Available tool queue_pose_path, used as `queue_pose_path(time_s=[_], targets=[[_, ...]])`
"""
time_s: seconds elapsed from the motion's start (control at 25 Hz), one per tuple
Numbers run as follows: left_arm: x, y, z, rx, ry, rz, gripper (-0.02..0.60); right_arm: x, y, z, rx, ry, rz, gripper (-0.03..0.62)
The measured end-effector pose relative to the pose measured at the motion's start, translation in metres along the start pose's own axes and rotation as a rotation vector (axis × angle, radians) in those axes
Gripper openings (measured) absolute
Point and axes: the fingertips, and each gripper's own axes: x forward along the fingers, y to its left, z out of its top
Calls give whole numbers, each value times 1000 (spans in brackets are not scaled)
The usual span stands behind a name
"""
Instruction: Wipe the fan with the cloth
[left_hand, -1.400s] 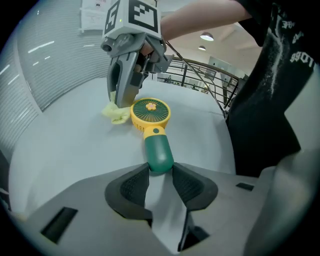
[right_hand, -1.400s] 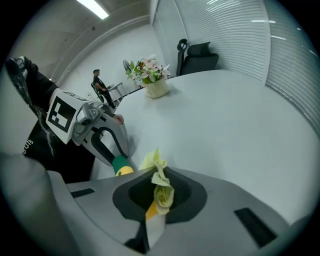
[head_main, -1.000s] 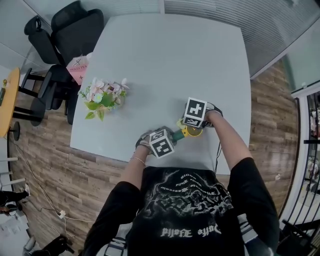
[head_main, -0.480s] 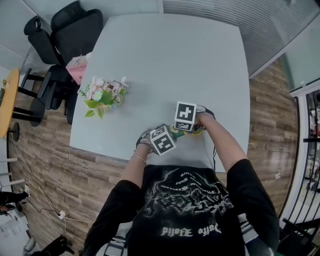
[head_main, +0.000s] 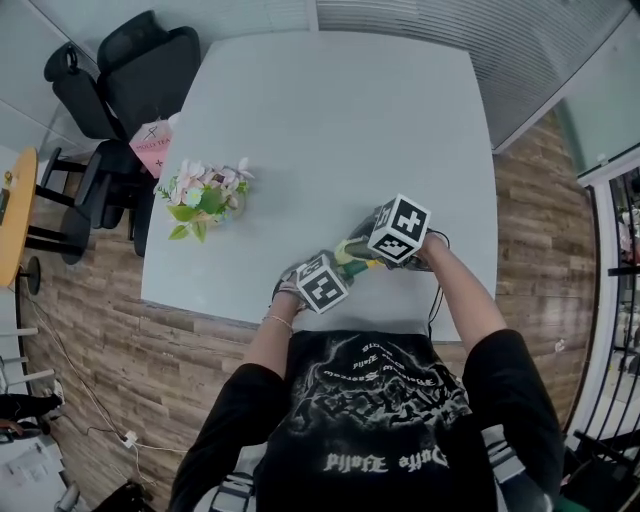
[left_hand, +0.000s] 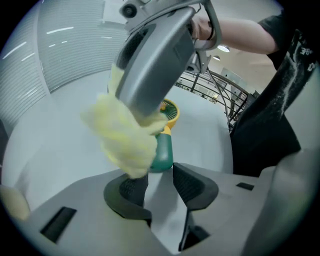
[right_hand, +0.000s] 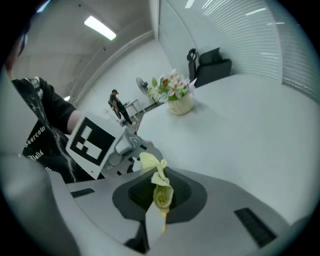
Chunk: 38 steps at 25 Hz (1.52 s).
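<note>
Chairs (head_main: 135, 70) are standing beyond the far left corner of the pale counter (head_main: 340, 110), over the wooden floor (head_main: 90, 320), and a pink card (head_main: 150, 145) is showing between them and the counter's left edge. Just nearer to us, a pot of flowers (head_main: 205, 195) is sitting close to that same edge.

Moving rightward along the near edge, we are holding the left gripper (left_hand: 159, 174) with its marker cube (head_main: 322, 283) facing up, pointing it down at the counter. Its fingers (left_hand: 192, 182) are standing at a middling gap and are clamping the fan (left_hand: 163, 150) by the foot of its green handle; the handle is rising away from the fingertips to the yellow, grilled head. The fan is thus sitting over the near part of the counter, close in front of us; whether its foot is touching the surface we cannot tell.

Further right, we are holding the right gripper (right_hand: 161, 182), tilting it down and leftward over the fan. Its fingers (right_hand: 185, 192) are pressing together on the yellow cloth (left_hand: 125, 142), a crumpled fold pinched between the pads. The loose bulk of the cloth is dangling from the fingertips right at the fan's head and upper handle, covering part of both in the left gripper view.
</note>
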Motion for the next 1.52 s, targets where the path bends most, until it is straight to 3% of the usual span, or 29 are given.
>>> queue_pose_path(time_s=[0.16,0.28,0.4,0.56,0.68,0.92,1.04,1.12,1.32,1.52], targets=[[-4,-2,8,-47,-8,-36,281,-44,1,14,92,-276,-44,29],[-10,8,29,-68,-71,5,281,-73,-1,13,160,-442,-95,29],[-2,7,49,-54,-88,28,281,-96,-9,1,201,-530,-190,29],[16,-2,59,-21,-31,15,281,-126,-18,-12,274,-663,-286,29],[29,-4,60,18,17,49,265,-139,-21,-29,317,-704,-337,29],[29,3,60,-1,18,81,208,-152,-15,-45,402,-848,-306,29],[27,7,62,-105,-8,51,199,-154,-15,-51,412,-870,-335,29],[22,8,63,-225,-54,10,198,-159,-15,-52,411,-893,-359,29],[-4,23,86,-584,-315,-104,198,-182,-9,-48,397,-1012,-400,29],[-40,47,110,-744,-532,-161,198,-164,7,-35,361,-985,-326,29]])
